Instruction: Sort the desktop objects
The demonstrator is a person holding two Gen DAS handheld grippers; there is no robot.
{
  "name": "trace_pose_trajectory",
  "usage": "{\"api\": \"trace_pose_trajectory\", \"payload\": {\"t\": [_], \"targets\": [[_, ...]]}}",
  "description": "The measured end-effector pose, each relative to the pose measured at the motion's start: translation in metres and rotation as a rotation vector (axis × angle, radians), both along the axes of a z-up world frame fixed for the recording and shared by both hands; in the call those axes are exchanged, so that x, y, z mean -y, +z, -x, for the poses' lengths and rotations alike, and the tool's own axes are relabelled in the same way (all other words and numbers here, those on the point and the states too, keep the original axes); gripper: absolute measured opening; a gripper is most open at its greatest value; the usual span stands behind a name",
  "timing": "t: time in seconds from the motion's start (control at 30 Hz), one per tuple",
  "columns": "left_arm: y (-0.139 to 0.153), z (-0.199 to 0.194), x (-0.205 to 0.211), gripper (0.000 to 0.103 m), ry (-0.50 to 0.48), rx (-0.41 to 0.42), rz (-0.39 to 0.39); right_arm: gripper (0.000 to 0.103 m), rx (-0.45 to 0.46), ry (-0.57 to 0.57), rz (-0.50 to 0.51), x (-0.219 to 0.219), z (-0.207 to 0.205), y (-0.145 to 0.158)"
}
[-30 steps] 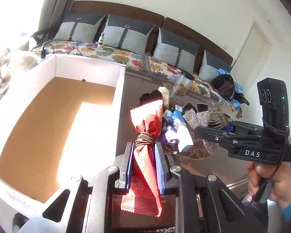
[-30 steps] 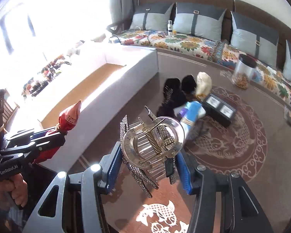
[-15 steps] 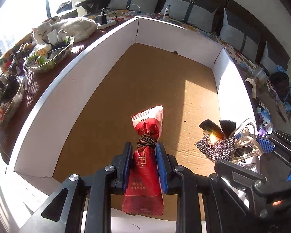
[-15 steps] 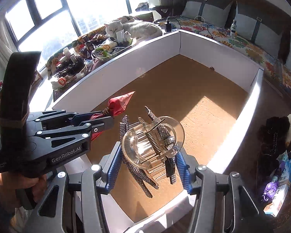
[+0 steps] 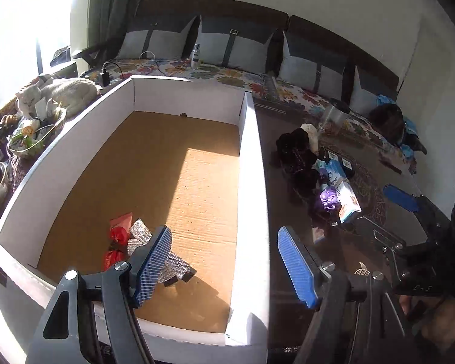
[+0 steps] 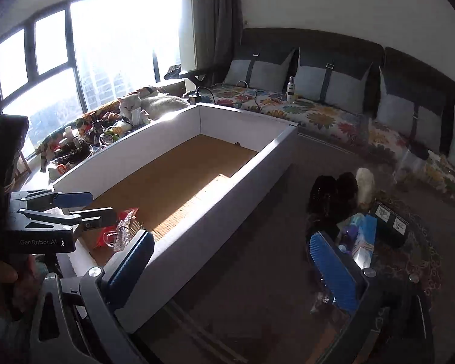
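Opening with nothing between their jaws, both the left hand-held gripper (image 5: 224, 261) and right hand-held gripper (image 6: 230, 261) should clear the white box (image 5: 251, 163) — then approach the table (image 6: 257, 273) pile squarely.

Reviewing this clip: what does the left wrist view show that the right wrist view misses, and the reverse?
Only the left wrist view: the small purple figurine among the clutter on the dark table, and the glittery silver hair clip's full spread on the cardboard floor.

Only the right wrist view: the large bright window, and the left gripper from outside, jaws opening with nothing between them.

Both: the white-walled cardboard box, the red snack packet lying inside it beside the clip, the white cat, the blue-and-white carton, and the right gripper, opening and empty.
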State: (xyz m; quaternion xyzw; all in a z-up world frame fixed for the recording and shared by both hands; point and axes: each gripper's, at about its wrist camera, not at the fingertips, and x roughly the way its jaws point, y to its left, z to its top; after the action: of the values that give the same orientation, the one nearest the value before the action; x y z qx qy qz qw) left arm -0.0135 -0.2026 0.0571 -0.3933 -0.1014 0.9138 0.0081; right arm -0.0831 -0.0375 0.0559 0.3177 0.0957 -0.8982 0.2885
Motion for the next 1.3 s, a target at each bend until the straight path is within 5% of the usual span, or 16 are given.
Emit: {"api": "trace_pose_trajectory", "payload": {"t": [0.17,0.43,0.83,0.93,1.3], "targets": [[-0.009,0.002,-0.098,0.089,-0.182,0.017,-0.033,0.103,0.057,-0.212,-0.121,-0.105,-0.003,-0.053],[-0.108,0.037,-0.180,0.089,-0.259,0.199,0.051,0.103,0.165,-0.407,-0.103,-0.212,-0.023,-0.105],[-0.129,0.050,-0.181,0.089,-0.205,0.139,0.171,0.103,0.233,-0.441,-0.109,-0.214,-0.006,-0.131],[-0.132,0.050,-0.185,0.097,-0.205,0.126,0.200,0.103,0.242,-0.452,-0.100,-0.214,-0.004,-0.134],[-0.136,0.057,-0.182,0.103,-0.190,0.106,0.196,0.103,0.188,-0.457,-0.108,-0.211,-0.006,-0.138]]}}
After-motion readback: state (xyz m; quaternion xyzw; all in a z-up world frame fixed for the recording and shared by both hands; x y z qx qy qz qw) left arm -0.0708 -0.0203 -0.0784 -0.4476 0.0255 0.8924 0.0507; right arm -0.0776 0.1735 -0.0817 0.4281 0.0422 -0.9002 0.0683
